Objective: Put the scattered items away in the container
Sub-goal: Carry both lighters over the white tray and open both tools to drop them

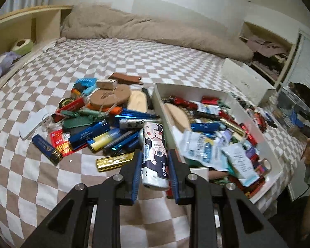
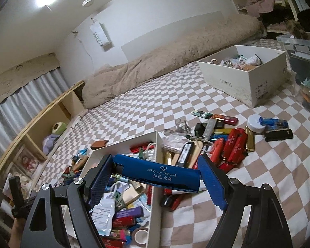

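— Gripping what, on the left?
— The left gripper [image 1: 154, 171] pinches a cartoon-printed lighter [image 1: 155, 155] lengthwise, beside the white tray's [image 1: 246, 111] near-left wall.
— And the right?
— The right gripper [image 2: 155, 173] clamps a blue lighter [image 2: 157, 174] end to end, crosswise above the tray's [image 2: 155, 186] right wall, on the checkered bed [image 2: 268, 175].

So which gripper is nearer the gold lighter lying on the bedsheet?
Left. The left gripper, shut on a cartoon-print lighter, hangs just beside the gold lighter. The right gripper, clamping a blue lighter, is over the white tray.
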Demonstrator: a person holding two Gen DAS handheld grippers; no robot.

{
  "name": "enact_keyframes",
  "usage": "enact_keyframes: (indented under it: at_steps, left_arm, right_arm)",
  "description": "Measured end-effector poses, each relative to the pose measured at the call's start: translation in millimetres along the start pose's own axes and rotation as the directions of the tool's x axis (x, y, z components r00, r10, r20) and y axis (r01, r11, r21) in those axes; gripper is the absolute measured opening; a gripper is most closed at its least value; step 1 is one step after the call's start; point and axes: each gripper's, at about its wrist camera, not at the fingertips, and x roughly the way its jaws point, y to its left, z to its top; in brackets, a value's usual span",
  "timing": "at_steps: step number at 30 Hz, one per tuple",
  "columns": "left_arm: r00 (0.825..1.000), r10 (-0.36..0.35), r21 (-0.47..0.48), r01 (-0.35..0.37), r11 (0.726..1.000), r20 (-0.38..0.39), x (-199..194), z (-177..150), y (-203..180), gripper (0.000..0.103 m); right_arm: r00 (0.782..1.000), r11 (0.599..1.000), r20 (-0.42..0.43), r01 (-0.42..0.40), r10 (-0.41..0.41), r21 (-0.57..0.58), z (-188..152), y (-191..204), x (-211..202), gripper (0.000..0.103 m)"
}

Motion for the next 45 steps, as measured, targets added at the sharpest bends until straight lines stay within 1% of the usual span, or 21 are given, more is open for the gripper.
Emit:
enact_keyframes:
  at_steps: [6, 11, 14, 18, 25, 30, 34, 40, 41, 42, 43, 45]
  left_arm:
    - [0.998, -0.045, 0.052, 0.042, 0.998, 0.053, -14.5, 2.1, -25.1, 0.025]
    - [0.993, -0.096, 0.095, 0.089, 0.991, 0.069, -20.3, 1.3, -46.4, 0.025]
    - [0.992, -0.119, 0.13, 0.112, 0.985, 0.048, -20.0, -0.2, -58.2, 0.025]
    - [0.989, -0.144, 0.147, 0.14, 0.979, 0.02, -16.9, -3.6, -65.9, 0.025]
    - [0.985, -0.172, 0.173, 0.175, 0.969, -0.033, -7.9, -14.3, -79.4, 0.025]
    - [0.98, -0.186, 0.194, 0.197, 0.961, -0.072, -0.9, -21.5, -88.0, 0.025]
    - [0.976, -0.195, 0.209, 0.21, 0.955, -0.094, 2.7, -25.3, -93.2, 0.025]
    - [0.971, -0.207, 0.234, 0.23, 0.945, -0.118, 6.9, -30.3, -100.6, 0.025]
    - [0.97, -0.208, 0.237, 0.233, 0.943, -0.124, 7.4, -31.1, -101.7, 0.025]
    - [0.969, -0.209, 0.241, 0.235, 0.941, -0.129, 8.2, -32.1, -102.9, 0.025]
    - [0.968, -0.211, 0.246, 0.239, 0.939, -0.135, 9.2, -32.9, -104.2, 0.025]
    - [0.965, -0.215, 0.261, 0.249, 0.933, -0.15, 10.7, -34.9, -107.9, 0.025]
  right_arm:
    - [0.999, 0.999, -0.006, -0.035, 0.034, -0.036, -3.6, 19.3, -0.5, 0.083]
    - [0.997, 0.995, -0.032, -0.076, 0.074, -0.067, -9.2, 37.0, 3.7, 0.083]
    - [0.994, 0.991, -0.057, -0.094, 0.089, -0.093, -14.4, 48.2, 7.8, 0.083]
    - [0.989, 0.986, -0.101, -0.117, 0.105, -0.117, -23.8, 59.8, 17.2, 0.083]
    - [0.977, 0.975, -0.188, -0.133, 0.099, -0.18, -45.9, 79.7, 38.5, 0.083]
    - [0.969, 0.965, -0.23, -0.136, 0.083, -0.223, -60.4, 89.7, 48.3, 0.083]
    - [0.969, 0.962, -0.235, -0.135, 0.078, -0.236, -65.8, 91.7, 56.7, 0.083]
    - [0.975, 0.965, -0.223, -0.061, 0.003, -0.254, -65.0, 86.3, 68.1, 0.084]
    - [0.975, 0.968, -0.221, -0.052, -0.003, -0.244, -64.4, 83.6, 68.7, 0.086]
    - [0.976, 0.971, -0.216, -0.049, -0.003, -0.234, -63.7, 81.5, 68.2, 0.093]
    - [0.977, 0.973, -0.212, -0.048, -0.001, -0.225, -62.7, 80.1, 67.1, 0.097]
    - [0.98, 0.976, -0.2, -0.052, 0.009, -0.212, -60.2, 78.4, 64.0, 0.099]
